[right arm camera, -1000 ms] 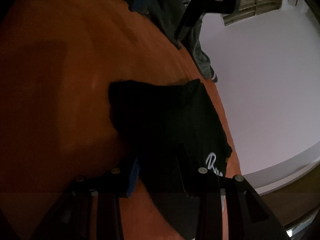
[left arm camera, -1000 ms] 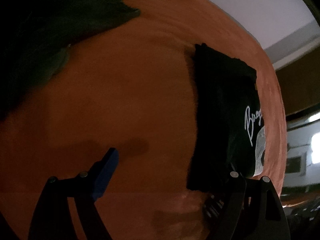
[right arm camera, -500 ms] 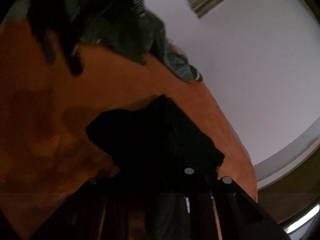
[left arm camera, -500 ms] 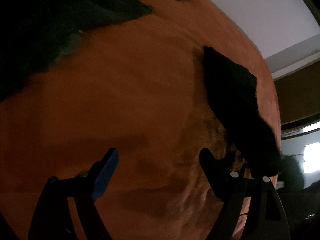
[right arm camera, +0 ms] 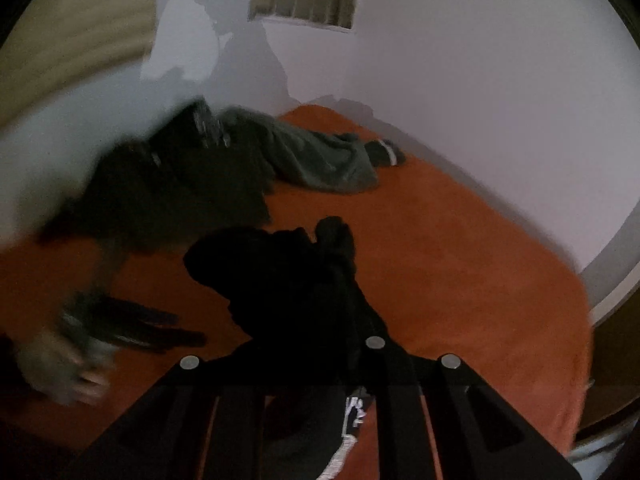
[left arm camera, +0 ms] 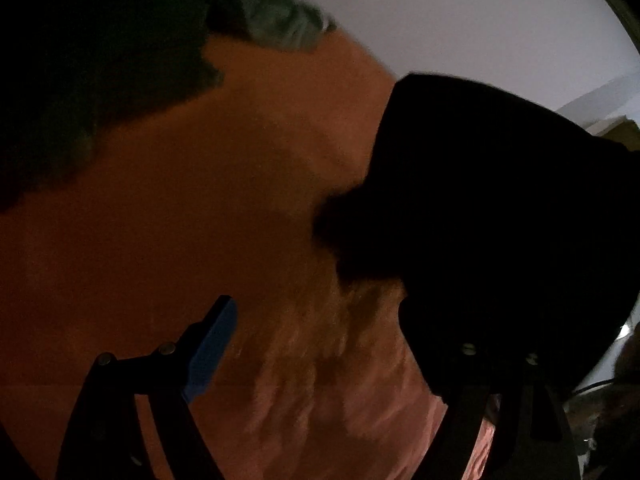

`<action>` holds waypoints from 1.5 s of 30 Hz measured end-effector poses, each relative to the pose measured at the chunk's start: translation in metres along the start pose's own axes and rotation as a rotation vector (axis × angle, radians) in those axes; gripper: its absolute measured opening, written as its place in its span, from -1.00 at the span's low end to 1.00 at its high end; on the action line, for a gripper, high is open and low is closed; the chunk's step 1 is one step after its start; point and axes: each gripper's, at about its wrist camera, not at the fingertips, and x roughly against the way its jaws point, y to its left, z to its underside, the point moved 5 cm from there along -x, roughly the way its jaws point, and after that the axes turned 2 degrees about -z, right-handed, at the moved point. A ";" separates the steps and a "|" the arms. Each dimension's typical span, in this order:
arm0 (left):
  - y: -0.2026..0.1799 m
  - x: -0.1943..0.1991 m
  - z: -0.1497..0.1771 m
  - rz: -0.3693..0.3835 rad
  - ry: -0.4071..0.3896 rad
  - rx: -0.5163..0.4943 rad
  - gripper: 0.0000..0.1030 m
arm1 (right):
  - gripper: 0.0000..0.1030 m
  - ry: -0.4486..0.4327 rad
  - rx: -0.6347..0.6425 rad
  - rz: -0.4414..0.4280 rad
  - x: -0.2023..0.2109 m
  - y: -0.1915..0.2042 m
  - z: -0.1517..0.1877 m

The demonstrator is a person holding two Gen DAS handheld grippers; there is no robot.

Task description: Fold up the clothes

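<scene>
A second ago the black shirt (right arm camera: 296, 280) lay folded flat on the orange bedspread (right arm camera: 460, 240); now it hangs bunched from the right gripper (right arm camera: 320, 364), clamped on it, so that fold looks undone. The left gripper (left arm camera: 320, 344), fingers apart, holds nothing; the shirt fills its 3 o'clock.

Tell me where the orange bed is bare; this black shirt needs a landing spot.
Bare orange cover lies right of the lifted black shirt, out to the wall-side edge. The far end is crowded: a dark pile and grey-green garment. The blurred hand occupies the left.
</scene>
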 end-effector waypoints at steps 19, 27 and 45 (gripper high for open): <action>-0.082 -0.106 -0.021 -0.154 0.209 -0.228 0.62 | -0.65 0.339 -0.976 -0.202 -0.149 -0.373 0.294; -0.160 -0.138 -0.002 -0.154 0.196 -0.605 0.62 | -0.14 0.186 -0.936 -0.223 -0.103 -0.383 0.285; -0.234 -0.222 0.078 -0.011 0.355 -1.078 0.54 | 0.13 -0.066 -0.961 -0.125 -0.006 -0.256 0.361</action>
